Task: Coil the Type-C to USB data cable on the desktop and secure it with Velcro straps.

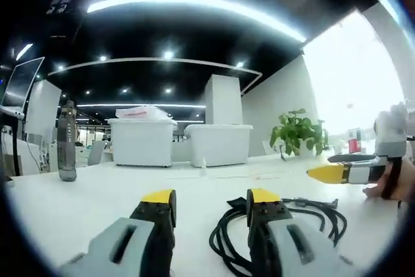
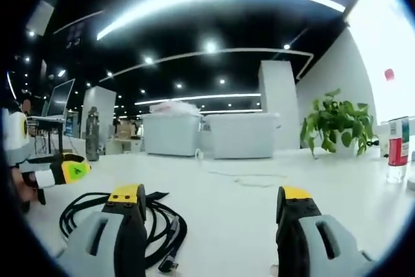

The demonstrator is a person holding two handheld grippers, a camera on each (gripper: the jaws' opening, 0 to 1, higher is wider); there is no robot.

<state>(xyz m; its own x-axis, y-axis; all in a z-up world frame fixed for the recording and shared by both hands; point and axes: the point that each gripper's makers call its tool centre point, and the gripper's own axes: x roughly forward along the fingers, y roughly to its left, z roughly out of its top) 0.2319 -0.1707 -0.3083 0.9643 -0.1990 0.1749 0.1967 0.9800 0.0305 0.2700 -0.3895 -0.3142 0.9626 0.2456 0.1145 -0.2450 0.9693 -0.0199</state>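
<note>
A black data cable lies loosely coiled on the white desktop, partly behind the right jaw of my left gripper. That gripper hovers low over the desk, open, with nothing between its yellow-tipped jaws. In the right gripper view the same cable sits at lower left, its plug end near the bottom, partly hidden by the left jaw. My right gripper is open and empty, just right of the coil. The other gripper comes in from the right, and in the right gripper view the other gripper enters from the left.
A dark bottle stands at the left. Two white bins sit at the desk's far side, with a thin white cord in front. A potted plant and a red-labelled bottle stand at right.
</note>
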